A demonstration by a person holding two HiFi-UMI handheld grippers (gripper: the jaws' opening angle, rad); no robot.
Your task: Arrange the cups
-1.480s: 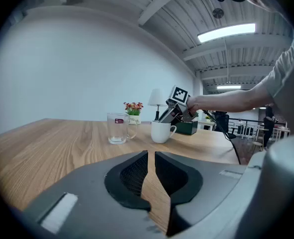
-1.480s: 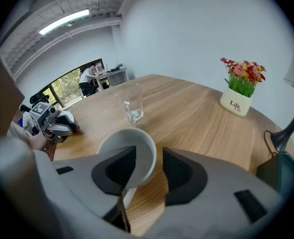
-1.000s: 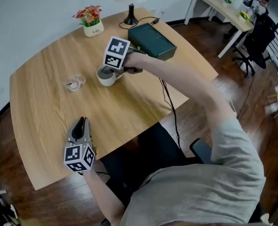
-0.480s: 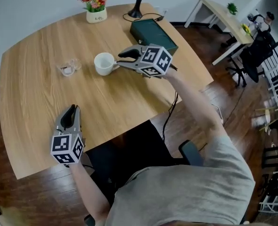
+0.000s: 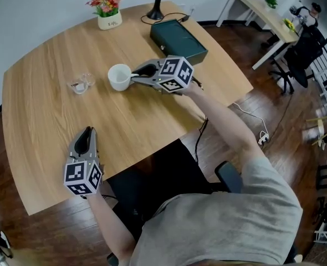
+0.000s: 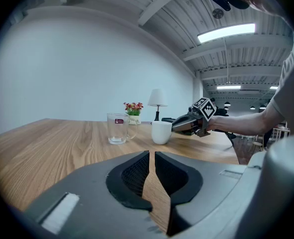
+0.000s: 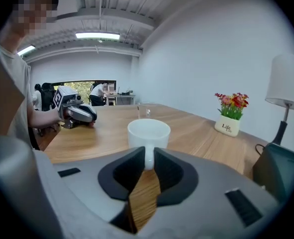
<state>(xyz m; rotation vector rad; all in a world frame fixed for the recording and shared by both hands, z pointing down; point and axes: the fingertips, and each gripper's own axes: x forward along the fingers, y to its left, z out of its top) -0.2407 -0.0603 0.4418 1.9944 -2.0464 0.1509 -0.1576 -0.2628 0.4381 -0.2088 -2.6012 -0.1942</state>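
Note:
A white mug (image 5: 119, 76) stands upright mid-table on the wooden table (image 5: 52, 121), its handle turned toward my right gripper (image 5: 134, 75). In the right gripper view the mug (image 7: 148, 133) sits just past the jaw tips; the jaws are closing and the handle is pinched between them. A clear glass cup (image 5: 80, 84) stands left of the mug, apart from it. My left gripper (image 5: 87, 133) rests near the table's front edge, shut and empty. Seen from it, the glass cup (image 6: 117, 128) and mug (image 6: 161, 132) stand side by side, with the right gripper (image 6: 173, 125) at the mug.
A dark green box (image 5: 178, 40) lies behind the right gripper, with a black cable running off the table's right edge. A flower pot (image 5: 109, 10) and a lamp base (image 5: 155, 7) stand at the far edge. A white desk (image 5: 263, 10) stands beyond.
The right gripper left the mug's rim, drew back to the right and rolled over, then came in level and closed its jaws on the handle. The left gripper stayed put.

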